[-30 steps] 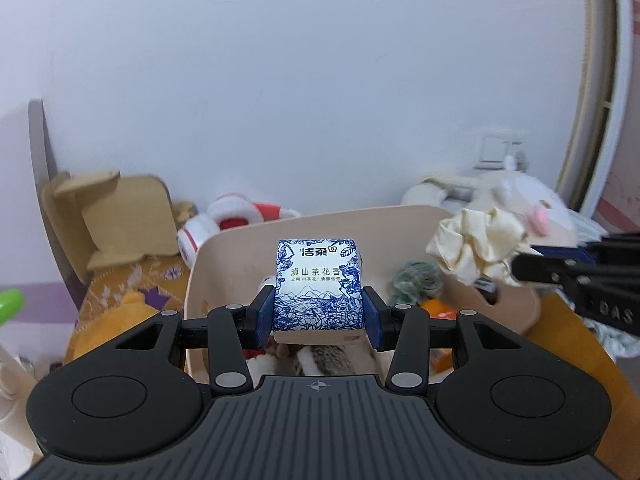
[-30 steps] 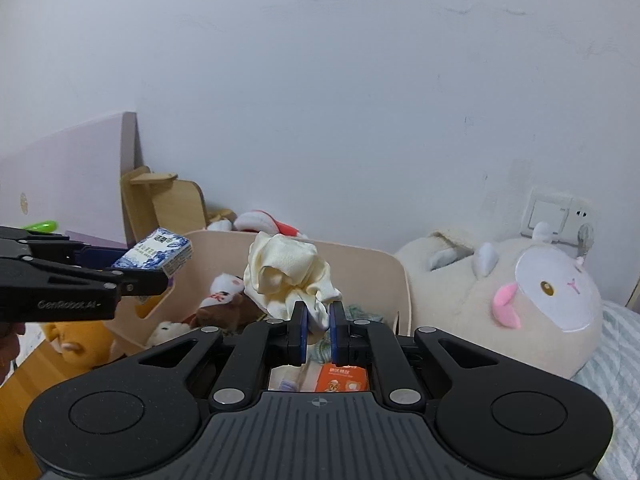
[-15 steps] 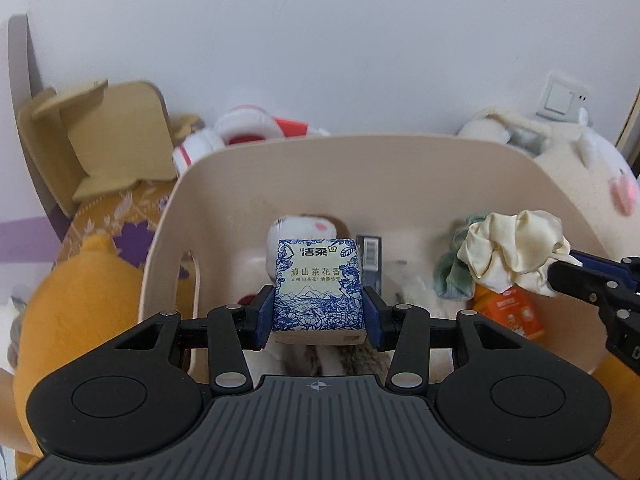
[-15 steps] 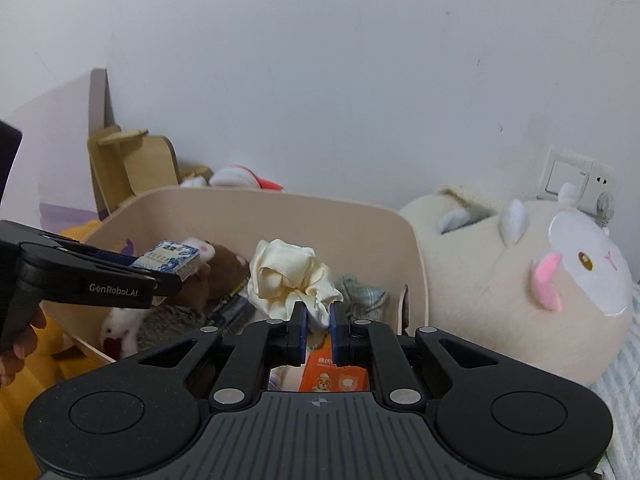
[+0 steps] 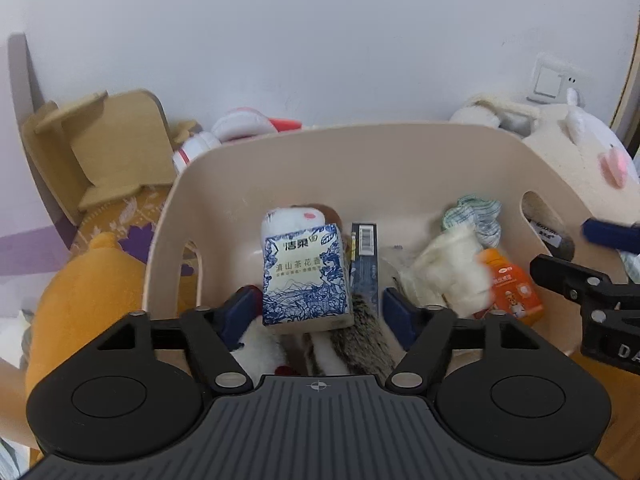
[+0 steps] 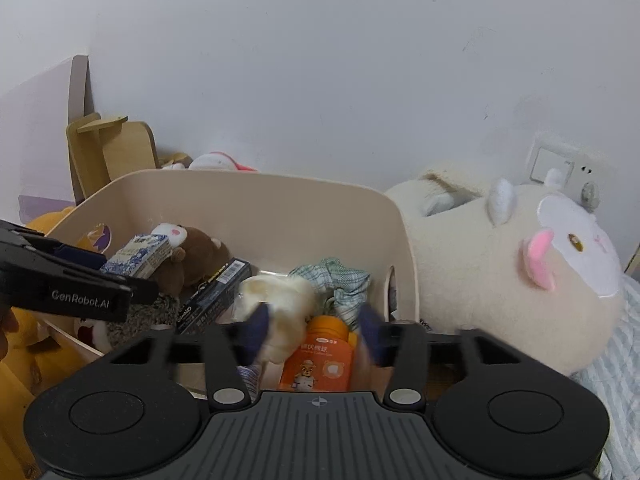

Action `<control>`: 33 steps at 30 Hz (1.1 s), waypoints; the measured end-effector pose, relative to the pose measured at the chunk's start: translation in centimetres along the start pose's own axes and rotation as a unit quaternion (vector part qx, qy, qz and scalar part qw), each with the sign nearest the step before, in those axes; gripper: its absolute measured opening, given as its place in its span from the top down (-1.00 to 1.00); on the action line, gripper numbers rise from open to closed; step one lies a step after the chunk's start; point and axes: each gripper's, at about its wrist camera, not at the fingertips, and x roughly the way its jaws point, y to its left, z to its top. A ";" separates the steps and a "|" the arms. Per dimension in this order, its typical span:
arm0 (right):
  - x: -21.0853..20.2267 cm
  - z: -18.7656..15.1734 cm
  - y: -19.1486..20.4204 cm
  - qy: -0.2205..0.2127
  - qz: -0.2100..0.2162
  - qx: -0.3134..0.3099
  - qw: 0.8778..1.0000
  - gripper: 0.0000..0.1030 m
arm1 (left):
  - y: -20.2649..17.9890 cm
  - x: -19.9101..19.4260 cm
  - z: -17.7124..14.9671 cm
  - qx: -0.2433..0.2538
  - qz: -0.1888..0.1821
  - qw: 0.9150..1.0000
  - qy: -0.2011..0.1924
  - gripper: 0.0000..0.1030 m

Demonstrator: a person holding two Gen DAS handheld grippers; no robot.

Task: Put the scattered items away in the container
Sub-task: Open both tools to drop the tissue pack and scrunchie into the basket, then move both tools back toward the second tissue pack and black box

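- Jaws of the left gripper point(image 5: 318, 314) have just been opening and now stand apart, released; the blue-and-white tissue pack point(image 5: 305, 278) sits between them, its left edge close to the left pad and a clear gap on its right, tilted and lying on the plush toys in the beige container point(image 5: 384, 152).
- Jaws of the right gripper point(image 6: 314, 334) have likewise just been opening; the cream scrunchie point(image 6: 276, 306), blurred, is beside the left finger and no longer pinched, inside the container over the orange bottle point(image 6: 320, 360).
- Behind the scrunchie lies a green checked cloth point(image 6: 338, 280); a dark box point(image 6: 212, 294) lies between it and the tissue pack.
- A brown plush point(image 6: 198, 252) rests against the pack.
- Outside the container's right wall lies a large cream plush point(image 6: 520, 272); a wall socket point(image 6: 554, 166) is behind it.
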 end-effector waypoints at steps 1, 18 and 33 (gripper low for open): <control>-0.5 0.0 0.0 -0.008 -0.003 -0.001 1.000 -0.54 | -0.2 -0.5 -0.2 0.004 0.001 1.000 -0.010 -0.50; -12.0 -1.7 -1.6 -0.089 0.004 0.019 0.996 -1.00 | -2.1 -11.2 -5.3 -0.026 0.009 0.998 -0.065 -0.65; -18.3 -9.5 -2.5 -0.073 0.023 0.058 0.995 -1.00 | -5.4 -16.6 -13.7 -0.035 0.011 0.998 -0.059 -0.65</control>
